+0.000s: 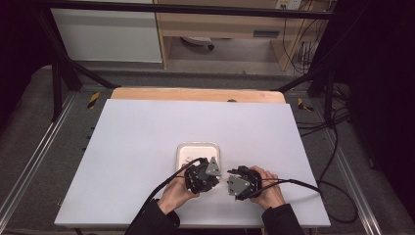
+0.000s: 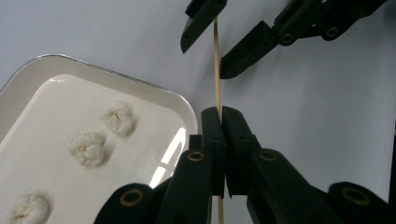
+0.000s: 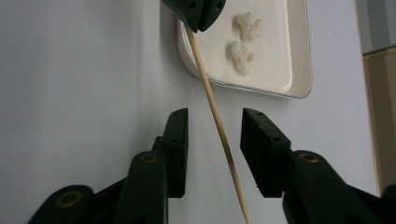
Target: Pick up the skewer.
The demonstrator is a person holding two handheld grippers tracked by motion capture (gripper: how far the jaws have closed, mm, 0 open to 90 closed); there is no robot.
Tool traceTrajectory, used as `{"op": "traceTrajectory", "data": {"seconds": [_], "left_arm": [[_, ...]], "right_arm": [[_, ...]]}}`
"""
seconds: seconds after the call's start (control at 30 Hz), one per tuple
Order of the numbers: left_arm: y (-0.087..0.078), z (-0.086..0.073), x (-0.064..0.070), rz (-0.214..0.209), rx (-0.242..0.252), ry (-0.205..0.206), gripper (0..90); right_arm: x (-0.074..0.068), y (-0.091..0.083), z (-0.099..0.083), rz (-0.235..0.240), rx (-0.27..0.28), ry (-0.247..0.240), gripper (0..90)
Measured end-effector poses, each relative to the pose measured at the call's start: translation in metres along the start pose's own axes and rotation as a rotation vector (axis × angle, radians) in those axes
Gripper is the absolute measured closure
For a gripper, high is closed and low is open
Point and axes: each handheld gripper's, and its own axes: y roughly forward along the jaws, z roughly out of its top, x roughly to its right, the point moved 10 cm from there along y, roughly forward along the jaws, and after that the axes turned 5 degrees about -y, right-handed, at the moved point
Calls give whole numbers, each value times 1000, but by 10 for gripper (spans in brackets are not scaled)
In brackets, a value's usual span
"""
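Left tongs (image 2: 220,116) sat clamped on the thin wooden skewer (image 2: 216,65), just right of the white tray (image 2: 28,74) on the white worktop (image 1: 147,132). Right tongs (image 3: 212,128) stood apart around the skewer, not touching. Three pale clumps (image 2: 87,148) lay in the tray.

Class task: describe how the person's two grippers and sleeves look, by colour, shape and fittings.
Both the left gripper and the right gripper are black, each topped by a grey three-cornered plate and trailing a black cable. Their jaws are flat black bars with brass-coloured pivot rings. The sleeves are dark.
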Motion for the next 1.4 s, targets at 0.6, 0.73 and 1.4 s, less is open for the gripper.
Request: {"op": "traceTrajectory", "data": {"seconds": [0.6, 0.73, 1.4], "left_arm": [[7, 2, 7, -30, -23, 23, 883], [7, 1, 7, -33, -24, 29, 882], [-3, -16, -7, 12, -121, -6, 684]], "right_arm": [[-9, 0, 1, 16, -15, -157, 842], [-10, -1, 0, 25, -19, -170, 874], [-6, -4, -5, 8, -82, -217, 887]]}}
